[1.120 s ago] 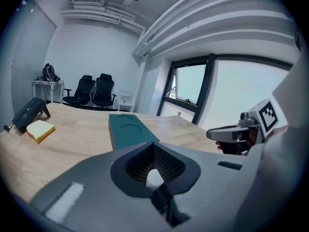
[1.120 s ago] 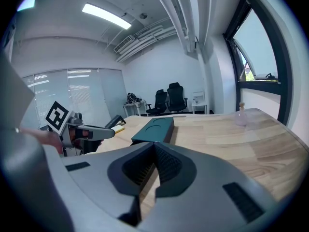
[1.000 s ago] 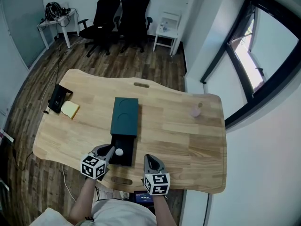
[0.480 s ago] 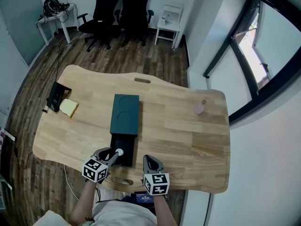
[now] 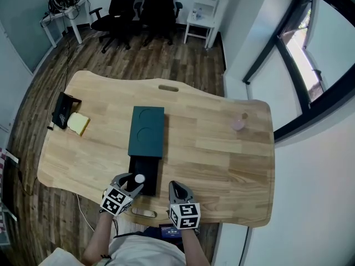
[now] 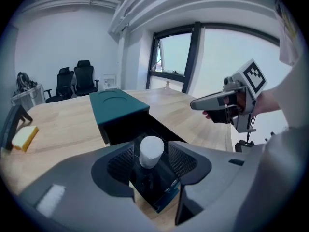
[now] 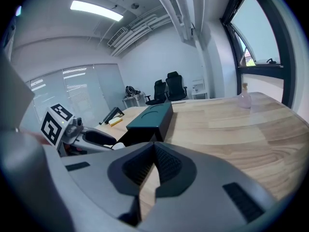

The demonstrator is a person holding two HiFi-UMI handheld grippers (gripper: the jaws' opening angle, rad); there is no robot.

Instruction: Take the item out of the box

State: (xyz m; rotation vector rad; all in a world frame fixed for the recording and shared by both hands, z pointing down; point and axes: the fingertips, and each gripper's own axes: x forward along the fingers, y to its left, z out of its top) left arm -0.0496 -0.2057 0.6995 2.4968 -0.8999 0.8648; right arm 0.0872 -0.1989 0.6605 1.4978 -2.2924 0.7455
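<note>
A dark teal box (image 5: pixel 147 132) lies on the wooden table (image 5: pixel 222 159), with its black drawer (image 5: pixel 145 170) pulled out toward me. A small white cylinder (image 5: pixel 139 178) stands over the drawer's near end. My left gripper (image 5: pixel 133 183) sits around it and its jaws are opening. In the left gripper view the cylinder (image 6: pixel 151 154) stands between the pads (image 6: pixel 123 161) with a gap on each side. My right gripper (image 5: pixel 176 186) is shut and holds nothing, a little to the right of the drawer near the table's front edge.
A yellow sponge (image 5: pixel 78 124) and a black stand (image 5: pixel 61 108) lie at the table's left end. A small pink cup (image 5: pixel 238 124) stands at the far right. There is a handle slot (image 5: pixel 143 212) in the table's front edge. Office chairs (image 5: pixel 138 4) stand beyond the table.
The left gripper's jaws have spread apart from the white cylinder, which stays at the drawer's near end. The right gripper has stayed where it was.
</note>
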